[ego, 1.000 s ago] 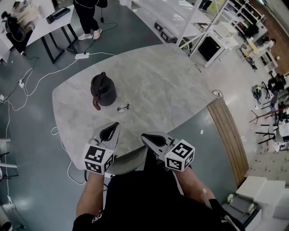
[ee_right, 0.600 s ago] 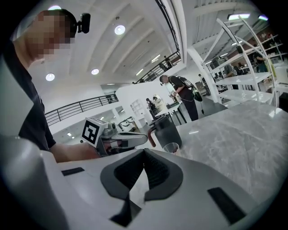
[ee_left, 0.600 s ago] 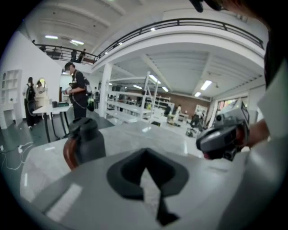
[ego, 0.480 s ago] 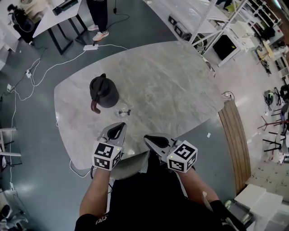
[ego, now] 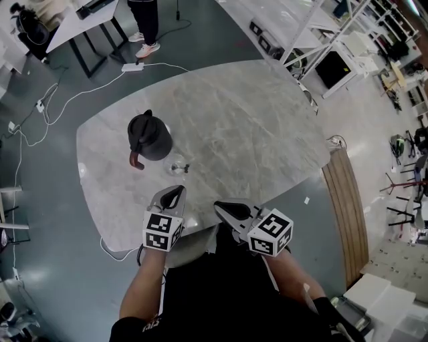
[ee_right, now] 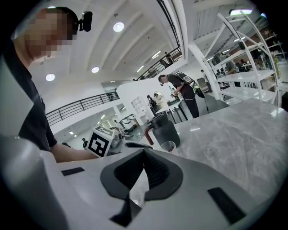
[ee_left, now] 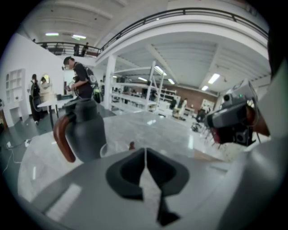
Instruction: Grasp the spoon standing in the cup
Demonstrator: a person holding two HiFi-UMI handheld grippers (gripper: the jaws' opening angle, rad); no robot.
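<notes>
A small clear glass cup (ego: 177,164) stands on the grey marble table (ego: 254,127), just right of a black jug (ego: 150,136). A spoon (ego: 185,167) stands in the cup, its dark end over the rim. In the left gripper view, the cup (ee_left: 112,148) and the spoon's tip (ee_left: 131,145) lie straight ahead, partly hidden by the jaws. My left gripper (ego: 176,193) is shut and empty, a short way on the near side of the cup. My right gripper (ego: 220,208) is shut and empty over the table's near edge, right of the left one.
The jug's reddish-brown handle (ego: 134,161) points toward the table's near left edge. Cables (ego: 40,113) trail over the floor at the left. A person (ego: 144,20) stands by a desk beyond the table. White shelving (ego: 321,40) stands at the far right.
My left gripper has sunk and come a little closer to the cup. The right gripper has shifted slightly lower. Cup, spoon and jug have not moved on the table.
</notes>
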